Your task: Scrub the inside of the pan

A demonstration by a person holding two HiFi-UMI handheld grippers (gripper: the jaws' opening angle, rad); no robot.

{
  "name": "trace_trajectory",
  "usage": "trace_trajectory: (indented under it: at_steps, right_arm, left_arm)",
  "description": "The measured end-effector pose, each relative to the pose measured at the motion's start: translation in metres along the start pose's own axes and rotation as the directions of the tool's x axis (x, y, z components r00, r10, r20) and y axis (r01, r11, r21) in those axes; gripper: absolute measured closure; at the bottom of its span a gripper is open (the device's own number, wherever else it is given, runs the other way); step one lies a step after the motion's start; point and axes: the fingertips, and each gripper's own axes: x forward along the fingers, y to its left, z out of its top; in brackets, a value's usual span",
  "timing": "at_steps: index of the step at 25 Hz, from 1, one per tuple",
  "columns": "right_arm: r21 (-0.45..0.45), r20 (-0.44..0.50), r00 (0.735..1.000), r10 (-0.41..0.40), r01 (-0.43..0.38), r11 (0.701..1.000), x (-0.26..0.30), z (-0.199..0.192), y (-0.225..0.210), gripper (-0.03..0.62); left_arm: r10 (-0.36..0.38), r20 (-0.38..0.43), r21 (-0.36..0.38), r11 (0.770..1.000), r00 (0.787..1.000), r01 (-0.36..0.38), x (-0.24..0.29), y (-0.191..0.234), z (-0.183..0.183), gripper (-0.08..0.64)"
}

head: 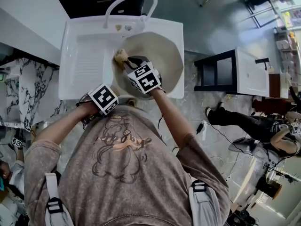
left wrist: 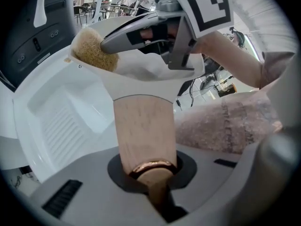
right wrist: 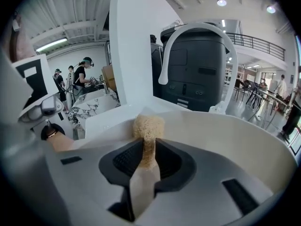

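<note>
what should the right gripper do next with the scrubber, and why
Probably drag the scrubber from the rim across the inside of the pan: the right gripper is shut on it at the pan's edge, and the left gripper clamps the handle.

Head cam straight down, sink (head: 82, 60) upper centre. My gripper cams sit close on the pan (right wrist: 225, 140); all three share the scrub pad (left wrist: 94, 51).
</note>
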Motion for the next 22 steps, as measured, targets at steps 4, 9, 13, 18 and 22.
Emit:
trace_trajectory:
  at_steps: [4, 9, 13, 18, 22]
  right_arm:
    - [-0.006, -0.025, 0.999, 0.030, -0.030, 1.000, 0.003, -0.004, 0.003, 0.508]
    - [0.012, -0.072, 0.997, 0.010, -0.009, 1.000, 0.007, -0.011, -0.006, 0.532]
    - [-0.039, -0.087, 0.996, 0.001, -0.004, 0.999, 0.008, -0.010, -0.002, 0.543]
    - [-0.020, -0.056, 0.998, -0.032, 0.031, 0.999, 0.010, -0.004, -0.016, 0.545]
    - [-0.007, -0.038, 0.995, -0.094, 0.094, 0.996, 0.010, 0.007, -0.040, 0.543]
  left_arm:
    - [0.002, -0.005, 0.001, 1.000, 1.000, -0.002, 0.002, -0.002, -0.003, 0.528]
    - [-0.002, 0.003, -0.007, 1.000, 1.000, 0.002, 0.004, -0.006, -0.002, 0.528]
    - [-0.010, 0.008, -0.023, 1.000, 1.000, 0.010, 0.006, -0.008, -0.001, 0.526]
    - [-0.002, 0.009, -0.025, 1.000, 1.000, 0.002, 0.007, -0.009, 0.000, 0.526]
    - [-0.015, 0.012, -0.035, 0.999, 1.000, 0.015, 0.006, -0.014, 0.000, 0.526]
